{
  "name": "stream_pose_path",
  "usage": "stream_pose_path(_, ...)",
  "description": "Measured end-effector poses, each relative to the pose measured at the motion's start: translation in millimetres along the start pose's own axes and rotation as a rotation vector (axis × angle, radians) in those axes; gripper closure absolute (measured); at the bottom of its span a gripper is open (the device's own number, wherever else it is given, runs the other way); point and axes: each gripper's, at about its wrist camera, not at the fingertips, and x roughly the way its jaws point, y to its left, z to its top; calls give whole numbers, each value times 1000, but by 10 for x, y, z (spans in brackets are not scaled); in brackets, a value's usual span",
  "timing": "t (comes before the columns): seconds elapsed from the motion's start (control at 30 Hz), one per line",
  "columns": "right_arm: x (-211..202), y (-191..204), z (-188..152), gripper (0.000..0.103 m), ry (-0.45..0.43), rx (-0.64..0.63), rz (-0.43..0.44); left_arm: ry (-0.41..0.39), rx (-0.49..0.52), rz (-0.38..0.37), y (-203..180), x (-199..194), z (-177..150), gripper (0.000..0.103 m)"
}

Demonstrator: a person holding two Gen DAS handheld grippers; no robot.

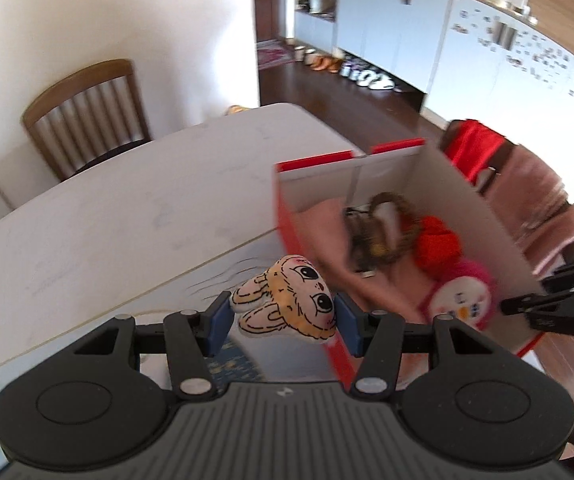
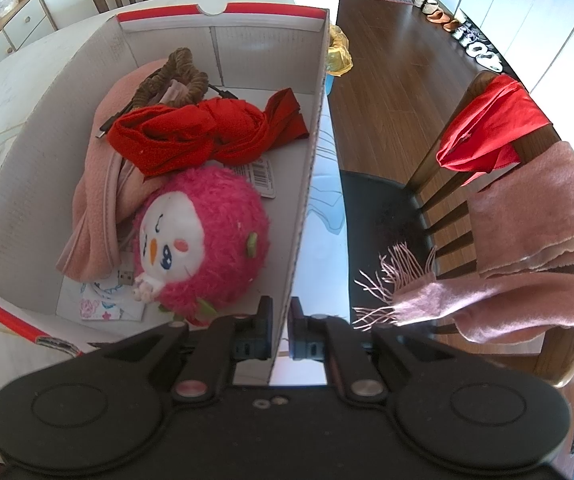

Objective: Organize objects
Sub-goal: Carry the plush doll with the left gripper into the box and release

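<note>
My left gripper (image 1: 283, 320) is shut on a small flat bunny toy (image 1: 287, 302) and holds it in the air just left of the red cardboard box (image 1: 285, 216). The box (image 2: 307, 168) holds a pink plush penguin (image 2: 203, 236), a red scarf (image 2: 207, 132), a pink cloth (image 2: 95, 200), a brown braided band (image 2: 179, 68) and a cable. My right gripper (image 2: 280, 328) is shut on the box's right wall, one finger inside and one outside. It also shows in the left wrist view (image 1: 547, 308) at the box's right side.
The box stands on a white table (image 1: 127, 208). A wooden chair (image 2: 467, 220) draped with a red cloth (image 2: 483, 132) and a pink scarf (image 2: 527, 272) stands right of the table. Another chair (image 1: 87, 116) is at the far side. Shoes line the dark floor.
</note>
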Motion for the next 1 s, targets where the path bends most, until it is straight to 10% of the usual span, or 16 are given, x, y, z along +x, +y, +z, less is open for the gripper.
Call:
stream_pose_path(0.53, -3, 8, 2, 96, -2, 4, 1, -4, 173, -44, -927, 555, 303, 49)
stream_pose_path(1.0, -6, 13, 4, 96, -4, 6, 2, 60, 150, -17, -871, 1218, 476, 49)
